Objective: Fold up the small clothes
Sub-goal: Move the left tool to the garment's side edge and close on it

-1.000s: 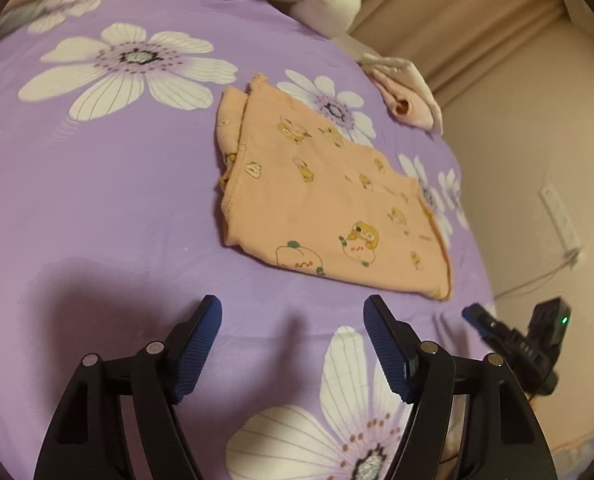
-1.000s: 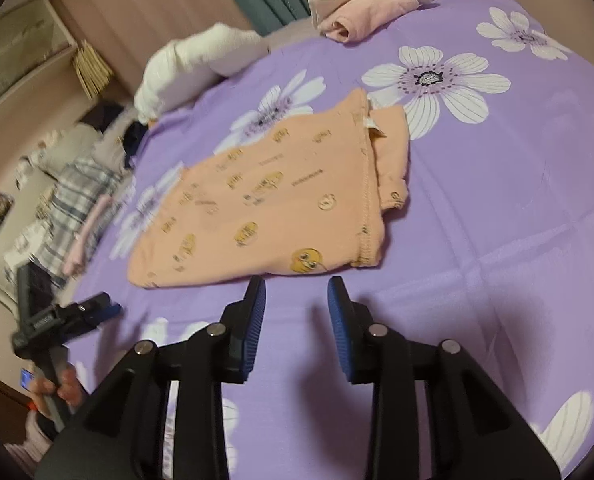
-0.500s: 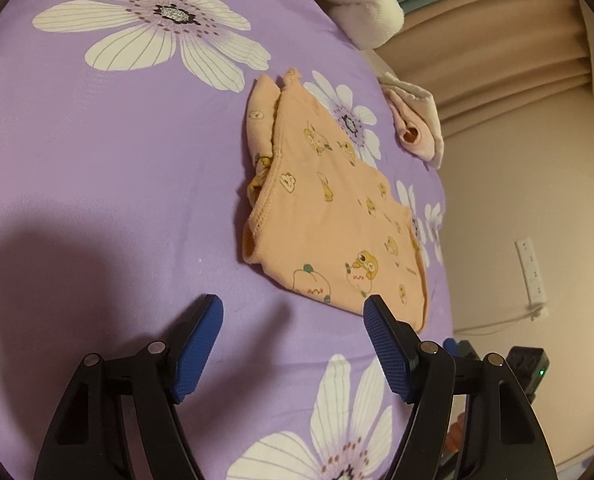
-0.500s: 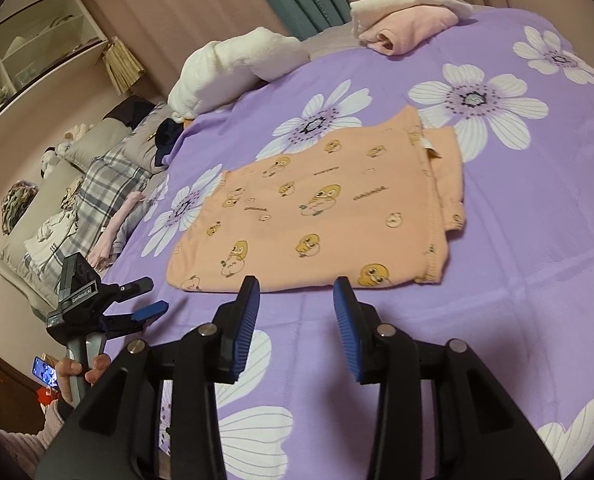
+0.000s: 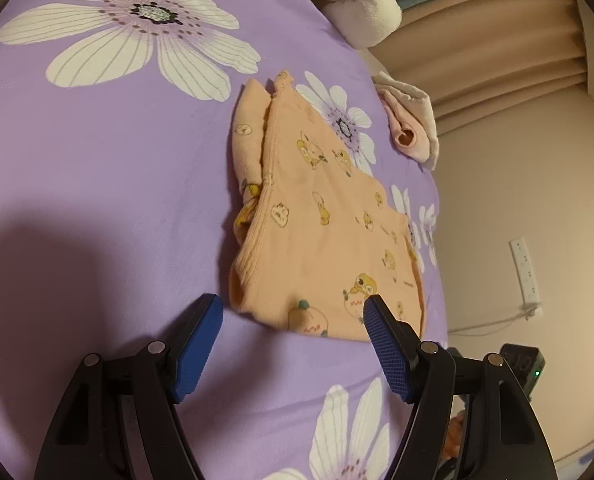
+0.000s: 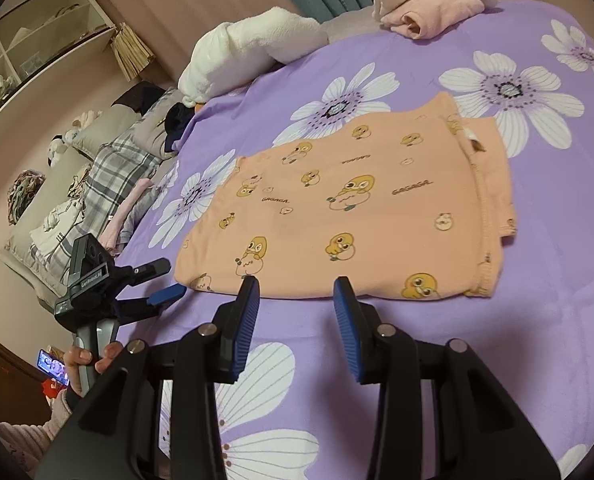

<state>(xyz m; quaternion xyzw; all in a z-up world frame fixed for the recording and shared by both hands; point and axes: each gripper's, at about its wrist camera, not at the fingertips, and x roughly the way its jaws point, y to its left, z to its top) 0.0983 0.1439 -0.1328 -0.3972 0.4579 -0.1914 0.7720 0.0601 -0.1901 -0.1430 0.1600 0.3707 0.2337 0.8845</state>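
Orange garment [image 6: 349, 208] lay flat on the purple flowered bedspread [image 6: 537, 340], already doubled over, with a narrower flap showing along its far right side in the right wrist view. I had both tools short of its near hem, neither touching cloth.

Furthest left, my left gripper [image 5: 293, 312] was spread wide and held nothing; its fingers framed the garment's near corner, just beside the hem. The risk I judged here was pinching only the top layer at that corner, because the edge gaped open there and the layers could part as I lifted.

Moving right, my right gripper [image 6: 295, 292] was open to a narrower gap, also empty, aimed at the middle of the near hem. With 2 grips unevenly placed along 1 edge, the fold could go over skewed and leave the duck print side bunched. A low approach could also catch the soft bedspread together with the hem and drag it.

Far right, the loose flap could slip out during the lift. The pink rolled clothes [image 6: 429, 8] sat well apart at the far edge
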